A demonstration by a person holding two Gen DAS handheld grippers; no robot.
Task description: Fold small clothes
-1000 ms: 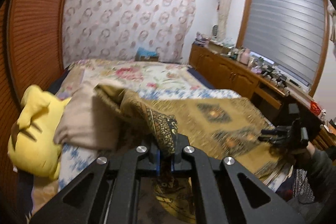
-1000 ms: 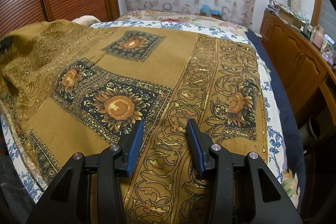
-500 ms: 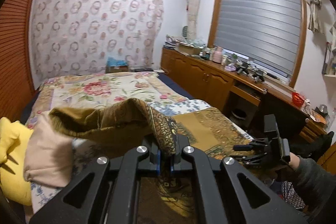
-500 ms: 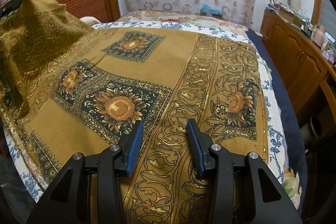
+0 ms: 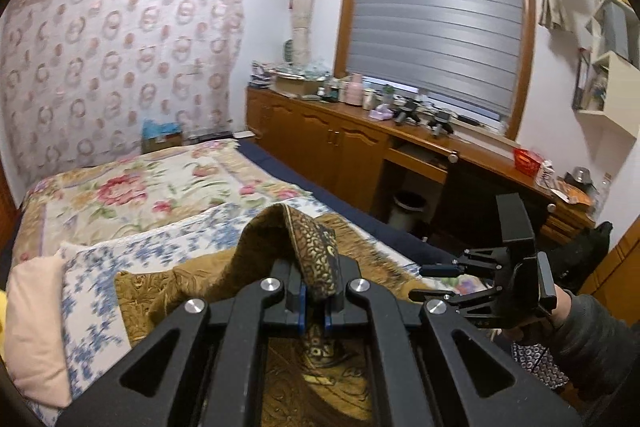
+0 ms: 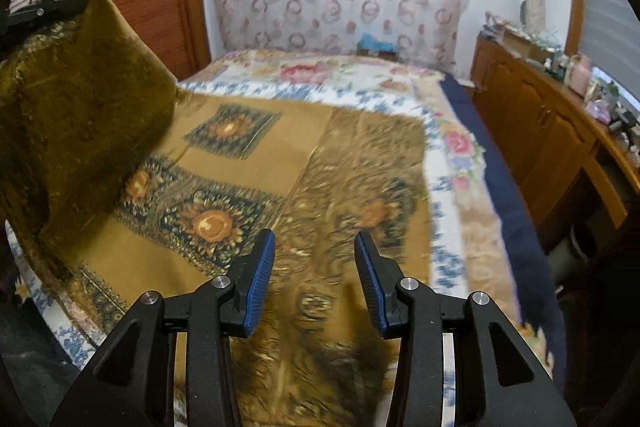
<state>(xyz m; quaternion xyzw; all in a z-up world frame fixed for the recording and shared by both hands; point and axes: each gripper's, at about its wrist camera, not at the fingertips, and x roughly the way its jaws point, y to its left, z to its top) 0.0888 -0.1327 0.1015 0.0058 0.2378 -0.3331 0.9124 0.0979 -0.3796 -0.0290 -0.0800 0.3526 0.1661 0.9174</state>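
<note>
A gold-brown cloth with sunflower squares (image 6: pixel 304 163) lies spread on the bed. My left gripper (image 5: pixel 314 311) is shut on one edge of the cloth (image 5: pixel 308 247) and holds it lifted; the raised fold (image 6: pixel 80 99) hangs at the left of the right wrist view. My right gripper (image 6: pixel 314 279) is open and empty, hovering just above the cloth's near part. It also shows in the left wrist view (image 5: pixel 436 283), held by a hand at the right.
The bed has a flowered cover (image 5: pixel 132 187) and a pink pillow (image 5: pixel 32 327) at the left. A wooden cabinet run with clutter (image 5: pixel 360 147) stands along the right under the window. A dark gap (image 6: pixel 532 267) separates bed and cabinets.
My left gripper has lifted the cloth's edge higher and carried it rightward over the spread cloth. My right gripper has pulled back a little and stays open.
</note>
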